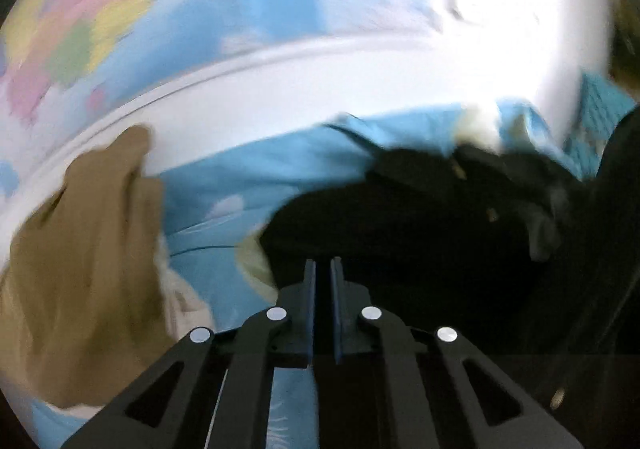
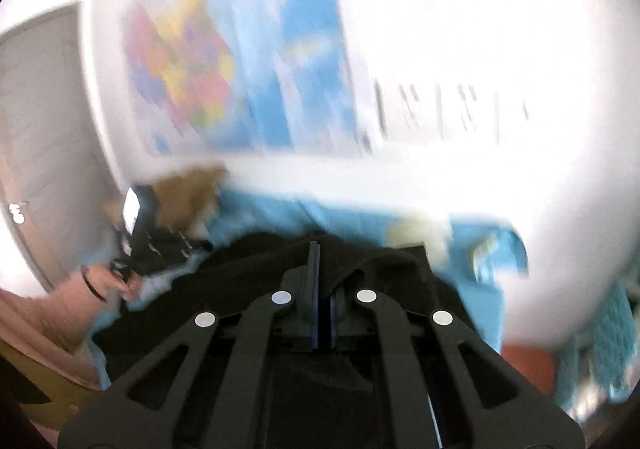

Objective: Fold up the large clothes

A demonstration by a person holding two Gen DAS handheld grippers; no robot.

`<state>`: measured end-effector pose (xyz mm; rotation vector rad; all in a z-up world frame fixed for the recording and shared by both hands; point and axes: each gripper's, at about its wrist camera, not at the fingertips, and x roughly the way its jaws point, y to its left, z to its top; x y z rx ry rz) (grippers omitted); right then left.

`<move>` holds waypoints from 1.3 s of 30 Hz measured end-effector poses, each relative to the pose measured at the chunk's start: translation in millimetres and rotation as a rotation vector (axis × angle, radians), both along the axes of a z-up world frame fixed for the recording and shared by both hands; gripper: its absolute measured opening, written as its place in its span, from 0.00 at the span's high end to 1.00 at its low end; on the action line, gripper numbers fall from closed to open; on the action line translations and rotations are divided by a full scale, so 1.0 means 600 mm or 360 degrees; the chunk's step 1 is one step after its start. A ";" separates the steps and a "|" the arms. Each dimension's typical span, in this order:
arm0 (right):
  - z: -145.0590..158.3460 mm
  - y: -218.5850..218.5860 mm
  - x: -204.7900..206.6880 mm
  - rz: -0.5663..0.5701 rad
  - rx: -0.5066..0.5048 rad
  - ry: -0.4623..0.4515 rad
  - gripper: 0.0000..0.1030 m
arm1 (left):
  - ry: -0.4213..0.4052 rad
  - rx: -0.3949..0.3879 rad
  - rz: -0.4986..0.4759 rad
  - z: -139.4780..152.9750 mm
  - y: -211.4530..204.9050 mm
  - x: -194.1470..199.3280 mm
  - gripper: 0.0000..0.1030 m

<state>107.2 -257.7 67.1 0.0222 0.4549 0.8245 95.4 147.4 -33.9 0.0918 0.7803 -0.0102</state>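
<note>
Fingers of the left gripper point(image 1: 323, 269) stand almost together with only a thin slit between the blue pads, and nothing shows between them; its tips sit at the near edge of a black garment point(image 1: 420, 225). That dark cloth lies spread over a light blue bedsheet point(image 1: 224, 177) printed with white clouds. To the left on the sheet rests a tan garment point(image 1: 80, 257), with a bit of cream fabric at its inner edge.

Seen from the right wrist, the right gripper point(image 2: 314, 249) is closed, and a fold of the black garment point(image 2: 248, 269) bunches up against its right finger; whether cloth is pinched between the pads cannot be told through the blur. At the left of this view a person's hand point(image 2: 108, 285), with a dark band on the wrist, grips the other tool over the sheet point(image 2: 360, 217). Behind the bed, a coloured wall map point(image 2: 224, 49) hangs on a white wall, and a grey door point(image 2: 36, 121) stands at far left. Both views are heavily motion-blurred.
</note>
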 end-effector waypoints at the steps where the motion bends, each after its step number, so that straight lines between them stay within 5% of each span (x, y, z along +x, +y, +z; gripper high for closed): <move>1: -0.005 -0.002 0.006 -0.0023 -0.0029 -0.0027 0.94 | -0.0002 -0.0051 0.0015 0.002 0.013 -0.003 0.94; 5: -0.115 0.002 0.043 -0.0002 -0.0294 0.0216 0.88 | 0.0057 -0.0049 -0.0029 -0.020 0.024 -0.021 0.88; 8: -0.214 0.003 0.051 0.0009 -0.0549 0.0471 0.80 | 0.0124 -0.0033 -0.0171 -0.041 0.008 -0.032 0.71; 11: -0.215 -0.031 0.044 -0.0036 -0.0468 0.0537 0.50 | 0.0109 -0.0029 -0.0263 -0.040 0.002 -0.046 0.58; 12: -0.203 -0.043 0.043 -0.0064 -0.0410 0.0532 0.27 | 0.0095 -0.0045 -0.0294 -0.035 0.000 -0.050 0.54; 13: -0.188 -0.058 0.041 -0.0104 -0.0338 0.0489 0.22 | 0.0084 -0.0056 -0.0311 -0.031 -0.001 -0.053 0.46; 15: -0.166 -0.068 0.045 -0.0105 -0.0225 0.0471 0.20 | 0.0054 -0.0065 -0.0344 -0.023 -0.008 -0.052 0.43; 18: -0.170 -0.038 0.067 -0.0121 -0.0269 0.0498 0.19 | 0.0034 -0.0040 -0.0386 -0.017 -0.028 -0.045 0.38; 20: -0.201 -0.007 0.081 -0.0132 -0.0389 0.0549 0.31 | 0.0037 -0.0015 -0.0399 -0.021 -0.047 -0.035 0.37; 22: -0.226 0.015 0.091 -0.0121 -0.0470 0.0590 0.65 | 0.0063 0.0017 -0.0391 -0.032 -0.059 -0.026 0.37; 25: -0.257 0.032 0.094 -0.0172 -0.0560 0.0584 0.68 | 0.0050 0.0085 -0.0333 -0.050 -0.060 -0.019 0.25; 26: -0.260 0.036 0.094 -0.0199 -0.0583 0.0568 0.67 | 0.0061 0.0091 -0.0299 -0.057 -0.055 -0.017 0.24; 28: -0.250 0.035 0.089 -0.0263 -0.0589 0.0549 0.47 | 0.0089 0.0017 -0.0272 -0.059 -0.041 -0.017 0.24; 30: -0.227 0.027 0.078 -0.0317 -0.0547 0.0479 0.40 | 0.0067 -0.0025 -0.0243 -0.049 -0.025 -0.031 0.24; 39: -0.177 -0.032 -0.018 -0.0320 -0.0254 0.0416 0.36 | 0.0032 0.0067 -0.0124 -0.032 0.005 -0.124 0.18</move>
